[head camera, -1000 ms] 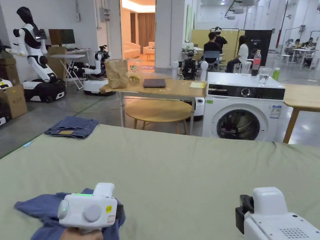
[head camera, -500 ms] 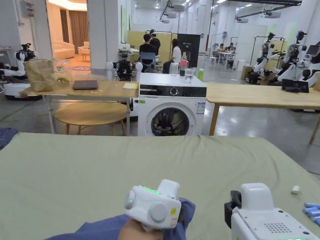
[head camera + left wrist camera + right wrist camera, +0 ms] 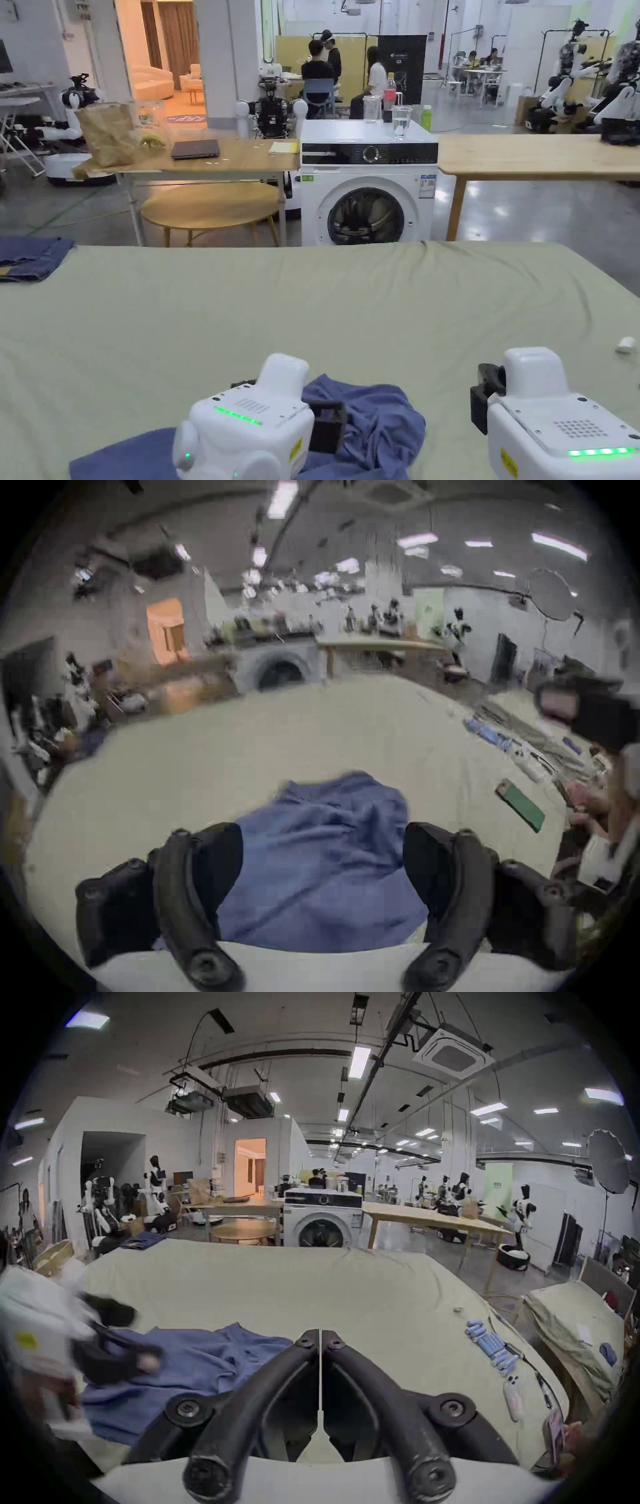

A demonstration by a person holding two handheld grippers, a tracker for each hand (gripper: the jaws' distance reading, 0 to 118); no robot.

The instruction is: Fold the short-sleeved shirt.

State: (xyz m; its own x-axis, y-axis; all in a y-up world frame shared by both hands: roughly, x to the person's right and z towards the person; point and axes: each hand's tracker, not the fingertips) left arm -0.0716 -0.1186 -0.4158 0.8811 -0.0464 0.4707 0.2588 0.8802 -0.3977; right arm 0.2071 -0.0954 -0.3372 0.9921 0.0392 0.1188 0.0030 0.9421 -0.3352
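The shirt (image 3: pixel 369 425) lies crumpled, blue and unfolded, at the bottom centre of the head view, on the green-covered worktop (image 3: pixel 312 312). The left gripper (image 3: pixel 322 854) sits right over it at the lower left of that view, and in the left gripper view its fingers (image 3: pixel 194 871) are spread wide, one on each side of the bunched cloth, which fills the gap between them; whether either finger touches it is hard to tell through the blur. The right gripper (image 3: pixel 320 1338) hovers at the lower right of the head view, just beside the shirt's right edge; in its own view its fingers (image 3: pixel 277 1373) are pressed together tip to tip with nothing between them, the shirt lying to the left. Folded jeans (image 3: pixel 28 256) rest at the far left edge of the worktop. Small blue cylinders (image 3: pixel 488 1345) lie in a row at the right of the right gripper view. A washing machine (image 3: pixel 369 187) stands beyond the worktop, upper centre.
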